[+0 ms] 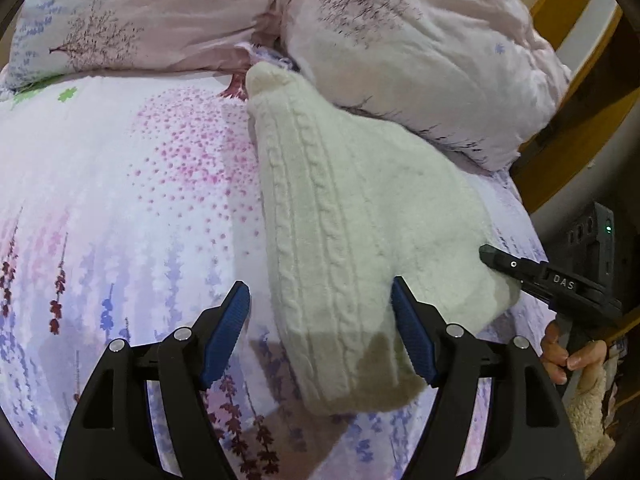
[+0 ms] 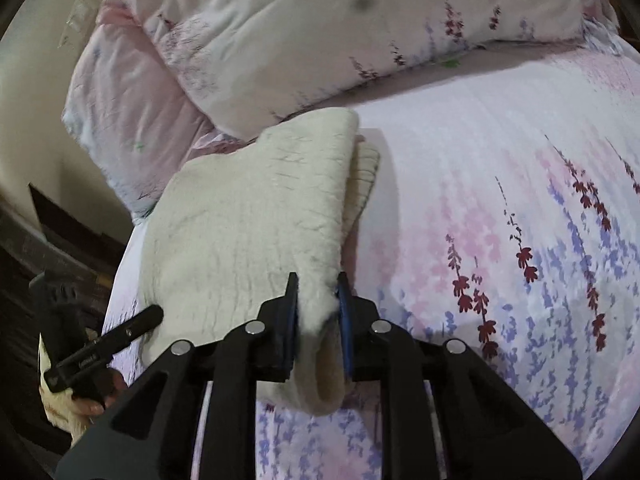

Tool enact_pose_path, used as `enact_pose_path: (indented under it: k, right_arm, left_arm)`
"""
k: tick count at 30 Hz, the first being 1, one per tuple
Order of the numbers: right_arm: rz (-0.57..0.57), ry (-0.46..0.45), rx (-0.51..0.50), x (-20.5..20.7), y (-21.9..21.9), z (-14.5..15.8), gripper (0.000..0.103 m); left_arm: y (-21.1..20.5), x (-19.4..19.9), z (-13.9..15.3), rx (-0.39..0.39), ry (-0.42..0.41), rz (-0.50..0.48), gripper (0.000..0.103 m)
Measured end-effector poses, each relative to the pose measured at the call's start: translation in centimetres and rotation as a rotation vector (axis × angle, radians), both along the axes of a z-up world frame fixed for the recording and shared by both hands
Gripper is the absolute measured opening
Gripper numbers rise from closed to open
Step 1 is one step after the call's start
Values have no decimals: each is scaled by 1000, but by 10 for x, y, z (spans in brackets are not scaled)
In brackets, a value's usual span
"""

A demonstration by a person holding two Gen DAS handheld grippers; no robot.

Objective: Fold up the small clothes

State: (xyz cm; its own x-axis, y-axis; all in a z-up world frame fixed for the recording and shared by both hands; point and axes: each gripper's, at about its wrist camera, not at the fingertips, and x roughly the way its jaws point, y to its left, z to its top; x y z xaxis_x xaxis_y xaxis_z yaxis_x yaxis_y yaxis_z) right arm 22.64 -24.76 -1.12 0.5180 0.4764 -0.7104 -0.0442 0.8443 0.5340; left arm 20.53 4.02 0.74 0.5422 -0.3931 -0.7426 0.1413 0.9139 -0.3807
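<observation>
There is one garment here: a cream-white cable-knit woolly sweater point(image 1: 360, 220), small, lying on a bed. It sits toward the right side of the bed from my left camera, one narrow end reaching up to the pillows and the broad end close to me. In the right camera the same sweater point(image 2: 248, 224) looks doubled over, with a second knit layer peeping out beneath its far edge.

I hold two tongs. My left tongs point(image 1: 320, 332) are spread wide apart, blue pads facing each other, hovering above the near end of the sweater; the right-hand pad overlaps the knit in view, but I cannot tell whether it touches. My right tongs point(image 2: 318, 308) are closed on a fold of the sweater's near edge, and the pinched cloth bulges out between the pads and curls below them.

Each camera also catches the other tool. In the left view, the black tip of the right tongs point(image 1: 504, 264) presses at the sweater's right edge, with my fingers point(image 1: 568, 356) wrapped round its handle. In the right view, the left tongs point(image 2: 120, 332) show at the lower left.

Under it all is one floral bedsheet point(image 1: 120, 220), white with pink and lavender sprigs. Two plump pink-and-white printed pillows or bundled quilts point(image 1: 400, 40) crowd the head of the bed, the nearer one touching the sweater's far end. A wooden bed frame point(image 1: 580, 120) borders the right.
</observation>
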Motion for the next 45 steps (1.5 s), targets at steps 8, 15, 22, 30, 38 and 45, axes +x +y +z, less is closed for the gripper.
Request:
enact_pose_path:
  k: [8,15,22,30,38,45]
  right_arm:
    - [-32,-122,-216,-37,12,30,55]
    - [-24,-221,-297,-93,16,43,86]
    - [27,-214,-383,-128,38,35,96]
    - [84,-149,-433,-160,52,15,97]
    - [130,-68,-475,-174,52,2,97]
    - [143,-24,-521,-178,50,-4,97]
  left_arm:
    - [-3,-34,17,99,-118,25,80]
    - [-8,-79,20,241,-186,65,102]
    - [-17,-111,11,325,-153,64,102]
    - [-22,-139,0,368,-100,36,102]
    - [-24,-149,-6,427,-49,-4,102]
    - [-22,-152,-13,431,5,1,102]
